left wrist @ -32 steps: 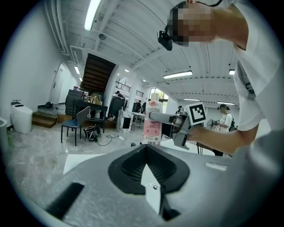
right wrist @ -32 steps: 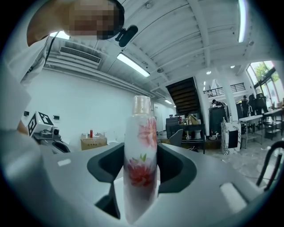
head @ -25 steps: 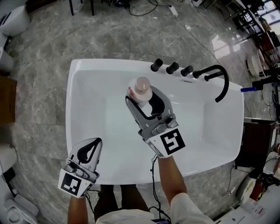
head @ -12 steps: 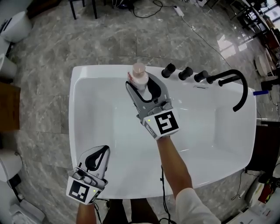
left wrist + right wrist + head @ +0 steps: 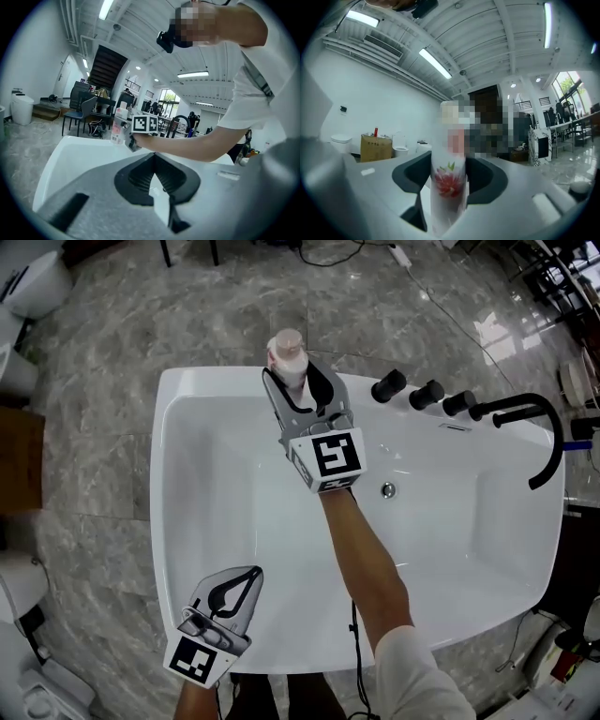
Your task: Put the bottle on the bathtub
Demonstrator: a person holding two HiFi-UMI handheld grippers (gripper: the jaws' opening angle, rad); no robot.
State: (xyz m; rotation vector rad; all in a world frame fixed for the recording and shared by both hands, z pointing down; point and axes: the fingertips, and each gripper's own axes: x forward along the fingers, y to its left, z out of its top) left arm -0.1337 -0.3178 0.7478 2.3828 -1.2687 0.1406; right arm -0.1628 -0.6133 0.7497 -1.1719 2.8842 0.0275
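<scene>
My right gripper [image 5: 292, 381] is shut on a white bottle [image 5: 287, 357] with a pinkish cap and a red flower print [image 5: 449, 180]. It holds the bottle upright over the far rim of the white bathtub [image 5: 202, 381], left of the black tap knobs. In the right gripper view the bottle stands between both jaws. My left gripper [image 5: 239, 587] hangs at the tub's near left rim with its jaws together and nothing in them. In the left gripper view [image 5: 153, 161] the bottle [image 5: 120, 125] shows far off above the tub.
Three black knobs [image 5: 425, 394] and a curved black spout [image 5: 534, 432] sit on the far right rim. A drain [image 5: 388, 489] lies in the tub floor. Marble floor surrounds the tub; a cardboard box [image 5: 376, 146] and toilets stand further off.
My right gripper has carried the bottle away from me, from above the tub's middle to its far rim. The left gripper has stayed near the front rim.
</scene>
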